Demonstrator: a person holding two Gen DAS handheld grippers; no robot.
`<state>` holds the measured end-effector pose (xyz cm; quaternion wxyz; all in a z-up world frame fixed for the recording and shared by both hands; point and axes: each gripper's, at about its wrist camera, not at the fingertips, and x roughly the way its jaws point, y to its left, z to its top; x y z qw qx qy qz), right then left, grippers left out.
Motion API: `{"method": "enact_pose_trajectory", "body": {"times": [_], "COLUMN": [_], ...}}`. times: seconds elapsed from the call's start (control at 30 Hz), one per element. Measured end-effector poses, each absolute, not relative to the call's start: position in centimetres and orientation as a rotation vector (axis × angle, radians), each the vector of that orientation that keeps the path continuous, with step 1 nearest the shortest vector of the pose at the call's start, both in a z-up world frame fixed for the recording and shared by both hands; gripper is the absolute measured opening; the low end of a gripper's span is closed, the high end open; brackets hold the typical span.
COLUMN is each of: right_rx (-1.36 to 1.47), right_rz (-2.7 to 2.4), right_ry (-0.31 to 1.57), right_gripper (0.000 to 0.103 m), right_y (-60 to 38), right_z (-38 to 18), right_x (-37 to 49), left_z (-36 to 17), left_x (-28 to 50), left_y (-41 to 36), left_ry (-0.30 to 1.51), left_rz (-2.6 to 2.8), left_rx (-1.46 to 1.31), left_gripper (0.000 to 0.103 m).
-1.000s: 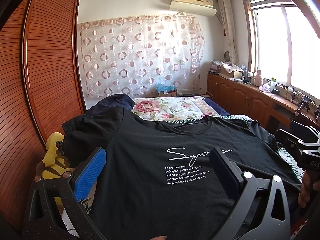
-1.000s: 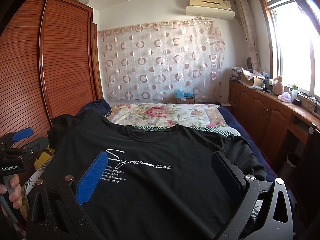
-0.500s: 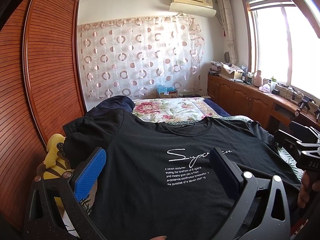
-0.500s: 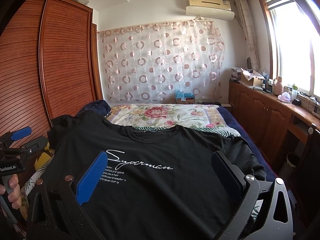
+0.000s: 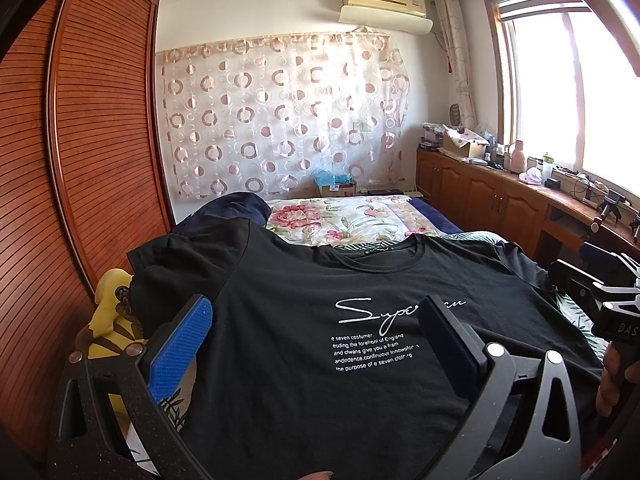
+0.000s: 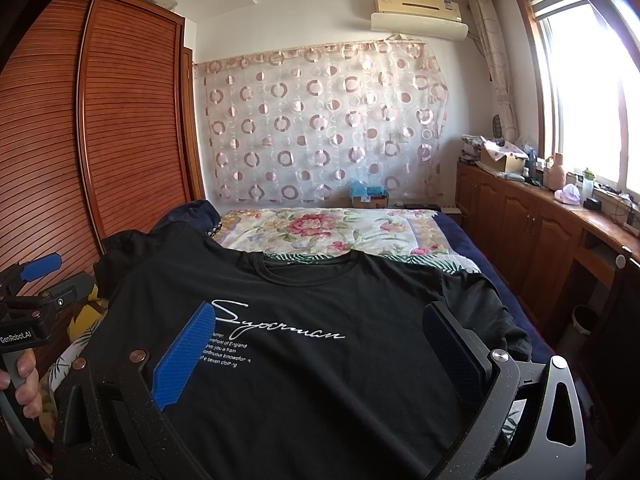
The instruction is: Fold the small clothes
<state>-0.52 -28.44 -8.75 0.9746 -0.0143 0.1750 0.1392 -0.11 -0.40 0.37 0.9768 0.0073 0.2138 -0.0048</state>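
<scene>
A black T-shirt (image 5: 304,312) with white script lettering lies spread face up on the bed, collar toward the far end. It fills the foreground of the right wrist view too, T-shirt (image 6: 320,360). My left gripper (image 5: 316,332) hovers over the shirt's lower left part, open, nothing between its blue pads. My right gripper (image 6: 320,340) hangs over the lower right part, also open and empty. Each gripper shows at the edge of the other's view, held by a hand.
A floral quilt (image 6: 320,228) covers the far bed. A yellow plush toy (image 5: 108,320) sits at the left by the slatted wooden wardrobe (image 5: 60,180). Dark blue bedding (image 5: 236,208) lies beyond the left sleeve. A wooden cabinet run (image 6: 540,232) lines the right wall under the window.
</scene>
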Motion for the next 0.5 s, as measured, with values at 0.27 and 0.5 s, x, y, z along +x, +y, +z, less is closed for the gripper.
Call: {"method": "enact_pose_trajectory", "body": {"times": [0.27, 0.5], "right_rx": [-0.028, -0.027], "right_rz": [0.282, 0.281], "right_ry": [0.352, 0.351], "right_gripper": [0.103, 0.103], "right_y": [-28.49, -28.43], "right_z": [-8.78, -8.86], "right_x": [-0.47, -0.46], "left_z": [0.37, 0.44], "left_x": [-0.17, -0.24], "left_y": [-0.54, -0.62], "left_ry": [0.431, 0.430], "left_rz": [-0.009, -0.009], "left_rx": [0.016, 0.017], "left_gripper": [0.103, 0.103]}}
